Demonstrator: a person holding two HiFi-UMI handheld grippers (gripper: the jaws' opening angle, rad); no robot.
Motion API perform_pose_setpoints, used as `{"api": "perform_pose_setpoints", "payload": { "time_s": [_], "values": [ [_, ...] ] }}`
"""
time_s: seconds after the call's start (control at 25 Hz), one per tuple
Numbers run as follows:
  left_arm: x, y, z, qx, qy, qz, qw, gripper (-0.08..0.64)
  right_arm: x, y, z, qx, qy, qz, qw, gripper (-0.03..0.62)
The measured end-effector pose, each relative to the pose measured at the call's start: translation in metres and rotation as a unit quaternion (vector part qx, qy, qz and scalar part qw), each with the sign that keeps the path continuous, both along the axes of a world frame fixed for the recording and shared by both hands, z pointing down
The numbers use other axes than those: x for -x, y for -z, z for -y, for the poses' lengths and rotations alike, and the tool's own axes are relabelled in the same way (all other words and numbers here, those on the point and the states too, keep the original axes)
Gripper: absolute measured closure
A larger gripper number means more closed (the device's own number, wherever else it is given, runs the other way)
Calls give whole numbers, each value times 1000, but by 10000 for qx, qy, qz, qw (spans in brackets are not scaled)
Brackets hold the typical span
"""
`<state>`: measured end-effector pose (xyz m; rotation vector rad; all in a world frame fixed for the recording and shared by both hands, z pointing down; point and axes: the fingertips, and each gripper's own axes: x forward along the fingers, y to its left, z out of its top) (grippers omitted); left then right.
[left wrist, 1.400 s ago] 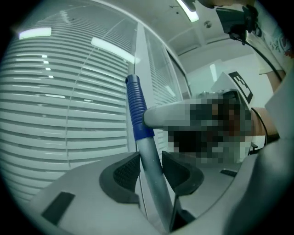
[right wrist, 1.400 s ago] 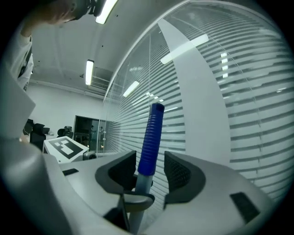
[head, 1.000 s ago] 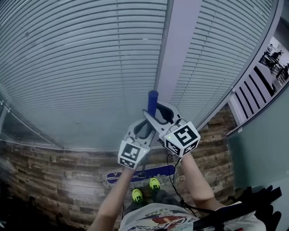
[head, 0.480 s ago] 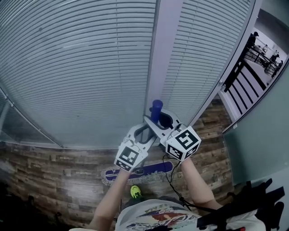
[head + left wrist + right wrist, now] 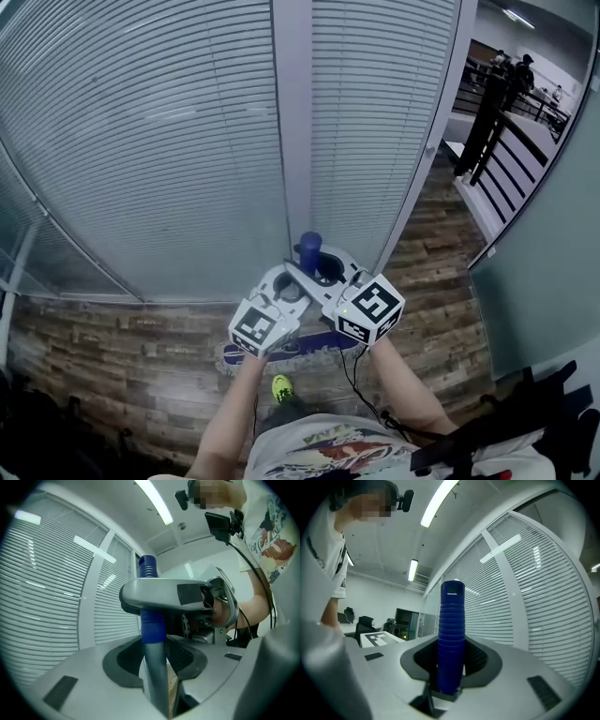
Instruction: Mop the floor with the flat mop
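The flat mop stands upright in front of me, its blue ribbed grip (image 5: 310,246) on top and its blue head (image 5: 281,352) flat on the plank floor near my green shoe (image 5: 282,387). My left gripper (image 5: 286,291) clasps the grey pole (image 5: 154,667) just below the grip; its jaws are opening slightly with the pole still between the pads. My right gripper (image 5: 328,267) sits higher, around the blue grip (image 5: 451,634), with its jaws closing on it. In the left gripper view the right gripper (image 5: 178,595) crosses right above my left gripper (image 5: 157,660). In its own view the right gripper (image 5: 451,663) points about level.
A glass wall with closed blinds (image 5: 141,141) and a white post (image 5: 292,122) stands right ahead. The wood floor (image 5: 112,347) runs left and right along it. A dark railing (image 5: 483,131) and distant people (image 5: 516,70) are at the upper right. A black object (image 5: 553,422) lies at my lower right.
Both grippers and the mop have swung sideways along the blinds; the white post now sits further left in the picture. The mop head has slid on the floor, and only one green shoe shows.
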<state>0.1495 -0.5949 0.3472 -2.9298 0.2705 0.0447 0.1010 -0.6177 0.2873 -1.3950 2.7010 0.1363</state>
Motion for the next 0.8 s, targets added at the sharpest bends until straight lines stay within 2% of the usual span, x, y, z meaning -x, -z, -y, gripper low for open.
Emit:
{"api": "perform_pose_setpoints", "payload": {
  "time_s": [0.2, 0.36, 0.48, 0.6, 0.68, 0.8],
  "values": [
    [7, -15, -72, -53, 236, 123, 9996, 435, 13, -15, -75, -88, 455, -97, 9989, 480],
    [10, -27, -131, -19, 521, -88, 9986, 439, 17, -28, -136, -148, 592, -169, 9980, 483],
    [12, -37, -167, 93, 522, -12, 9986, 439, 21, -39, -176, -155, 801, -206, 9965, 483],
    [16, -43, -201, 31, 511, -169, 9985, 439, 29, -41, -215, -556, 1130, -245, 9917, 482],
    [18, -49, -220, 187, 500, -349, 9980, 439, 34, -41, -236, -773, 1317, -207, 9881, 479],
    [18, -58, -242, 444, 483, -447, 9968, 439, 35, -48, -259, -742, 1426, -81, 9870, 475]
  ]
}}
